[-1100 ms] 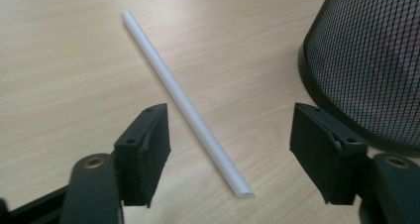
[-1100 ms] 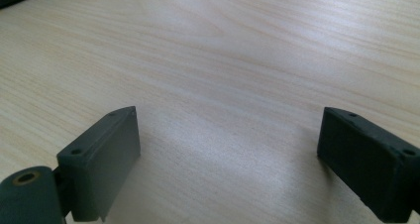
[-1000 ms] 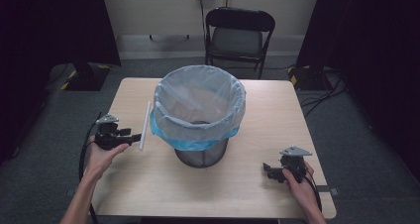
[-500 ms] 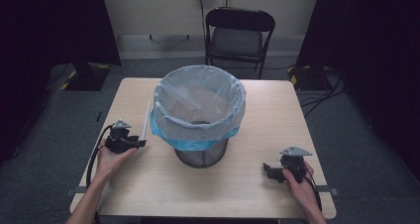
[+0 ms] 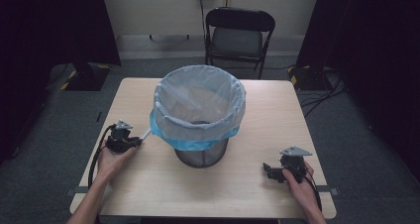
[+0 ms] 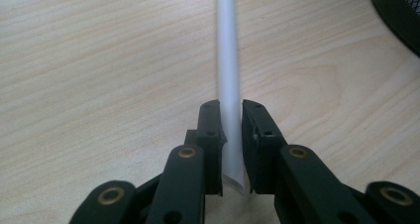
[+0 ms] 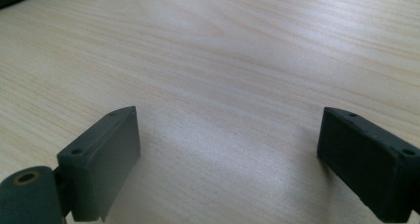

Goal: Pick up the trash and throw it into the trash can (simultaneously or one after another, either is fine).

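A: From the high view, where does everything sit?

B: A mesh bin (image 5: 200, 152) lined with a pale blue bag (image 5: 198, 110) stands mid-table (image 5: 148, 194). The left gripper (image 5: 132, 142) rests just left of the bin's base, and a thin white straw (image 5: 145, 133) runs from its tips up toward the bag's edge. The right gripper (image 5: 270, 170) lies well apart on the right side, over bare wood.

A: And the left gripper view?

B: It gives what the high view cannot: the jaws of the left gripper (image 6: 230, 130) are closed on the straw (image 6: 228, 45) close to its cut end, which pokes out just behind the pads. The straw lies along the table away from the camera, with the bin's dark rim (image 6: 396, 8) in the upper right corner.

A: How will it handle?

B: I'd judge it very light and thin-walled, so easy to crush or bend. Held near one end, the long free part may sag or swing.

A: The right gripper view?

B: The right gripper (image 7: 225, 149) has its jaws spread wide with nothing between them but wood. The high view is too small to settle that.
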Tool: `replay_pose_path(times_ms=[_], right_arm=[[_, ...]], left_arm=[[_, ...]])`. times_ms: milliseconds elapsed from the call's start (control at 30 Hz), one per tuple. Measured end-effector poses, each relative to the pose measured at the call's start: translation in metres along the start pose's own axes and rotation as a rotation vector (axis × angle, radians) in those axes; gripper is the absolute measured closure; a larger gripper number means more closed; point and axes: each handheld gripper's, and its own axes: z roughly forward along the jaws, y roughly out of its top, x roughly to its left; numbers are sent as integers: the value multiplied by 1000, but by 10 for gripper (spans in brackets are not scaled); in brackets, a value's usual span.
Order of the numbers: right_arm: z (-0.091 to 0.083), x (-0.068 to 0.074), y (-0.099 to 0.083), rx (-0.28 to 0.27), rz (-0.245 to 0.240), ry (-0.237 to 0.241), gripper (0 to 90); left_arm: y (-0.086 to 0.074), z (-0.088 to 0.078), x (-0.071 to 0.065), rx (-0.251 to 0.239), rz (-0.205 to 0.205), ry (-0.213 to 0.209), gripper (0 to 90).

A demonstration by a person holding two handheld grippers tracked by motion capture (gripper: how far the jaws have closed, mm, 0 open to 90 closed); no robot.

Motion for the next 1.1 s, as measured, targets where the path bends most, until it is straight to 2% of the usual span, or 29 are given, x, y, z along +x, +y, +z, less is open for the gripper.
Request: replay_pose_path(times_ms=[200,300,533,633,1100], right_arm=[[0,0,0,0,0,0,88],[0,0,0,0,0,0,87],[0,0,0,1,0,0,88],[0,0,0,1,0,0,87],[0,0,0,1,-2,0,87]], left_arm=[[2,2,0,3,-21,15,802],[2,2,2,-5,-51,11,806],[1,1,6,-16,-69,-6,806],[1,-2,8,-41,-96,-17,805],[8,-24,17,-166,-147,-58,805]])
